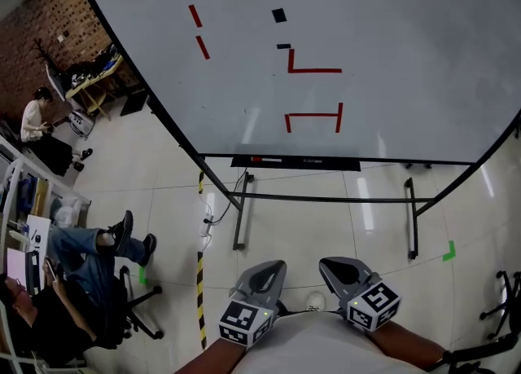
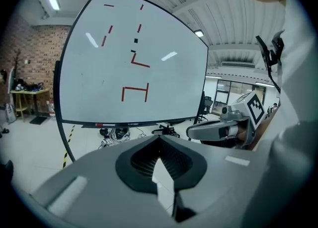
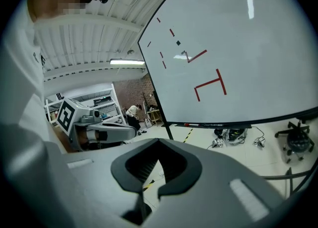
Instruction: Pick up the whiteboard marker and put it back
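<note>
White-surfaced whiteboard (image 1: 391, 30), red lines. Head view: whiteboard marker (image 1: 265, 159) lies in tray (image 1: 326, 164) under the board's lower edge. It is well apart from left gripper (image 1: 273, 268) and right gripper (image 1: 330, 266), both held low by the body, probably ahead of any reach. Left gripper view: tongs pressed together, nothing between. Right gripper view: likewise together and empty, aimed toward the tray

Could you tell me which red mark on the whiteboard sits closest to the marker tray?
The wide bracket, a bar with two end strokes, directly below the L-shaped mark.
</note>
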`<state>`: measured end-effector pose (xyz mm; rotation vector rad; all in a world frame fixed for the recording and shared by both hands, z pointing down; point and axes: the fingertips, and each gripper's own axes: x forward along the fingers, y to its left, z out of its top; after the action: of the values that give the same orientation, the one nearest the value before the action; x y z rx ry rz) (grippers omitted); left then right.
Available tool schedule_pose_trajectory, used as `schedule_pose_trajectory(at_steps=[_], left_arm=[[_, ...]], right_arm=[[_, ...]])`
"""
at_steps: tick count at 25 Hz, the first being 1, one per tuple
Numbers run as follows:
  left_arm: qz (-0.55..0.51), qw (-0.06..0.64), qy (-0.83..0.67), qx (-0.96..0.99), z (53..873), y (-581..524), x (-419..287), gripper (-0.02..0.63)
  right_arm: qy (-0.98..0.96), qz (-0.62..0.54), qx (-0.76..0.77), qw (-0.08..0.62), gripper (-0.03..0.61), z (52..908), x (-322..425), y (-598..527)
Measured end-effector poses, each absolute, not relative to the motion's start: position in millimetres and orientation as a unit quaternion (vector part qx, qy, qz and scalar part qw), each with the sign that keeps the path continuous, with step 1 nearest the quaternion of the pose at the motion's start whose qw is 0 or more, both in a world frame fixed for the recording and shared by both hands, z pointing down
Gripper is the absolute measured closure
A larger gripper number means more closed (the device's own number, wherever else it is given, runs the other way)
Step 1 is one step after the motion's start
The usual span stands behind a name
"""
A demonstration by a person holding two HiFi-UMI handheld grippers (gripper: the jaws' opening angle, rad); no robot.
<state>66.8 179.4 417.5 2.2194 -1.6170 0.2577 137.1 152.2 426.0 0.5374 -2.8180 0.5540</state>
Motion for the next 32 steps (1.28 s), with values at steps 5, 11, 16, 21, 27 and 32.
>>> schedule_pose_trajectory(at_steps=[5,11,16,21,27,32], left_arm=[[0.083,0.209,-0.584,0.780,425.6,171.5,53.7,0.597],[0.084,0.204,-0.574,0.788,430.6,132.1,25.5,0.597],[0.088,0.203,-0.547,0.807,429.4,78.7,-9.2,0.597],[0.097,0.191,-0.509,0.834,423.7,24.5,-47.2,0.597],[0.105,0.173,-0.463,0.863,417.7,-18.2,-88.8,0.597],[0.110,0.168,-0.440,0.875,427.9,-41.3,-109.8,0.597]], right_arm=[[-0.961,0.186,0.170,0.116,0.577,428.9,124.3,141.9],[-0.958,0.184,0.187,0.115,0.577,433.1,101.2,106.6],[-0.948,0.188,0.232,0.112,0.577,431.0,76.3,58.1],[-0.938,0.184,0.272,0.108,0.577,423.8,37.2,14.3],[-0.921,0.189,0.325,0.101,0.577,419.4,-3.8,-21.1],[-0.911,0.186,0.351,0.106,0.577,419.4,-22.5,-39.2]])
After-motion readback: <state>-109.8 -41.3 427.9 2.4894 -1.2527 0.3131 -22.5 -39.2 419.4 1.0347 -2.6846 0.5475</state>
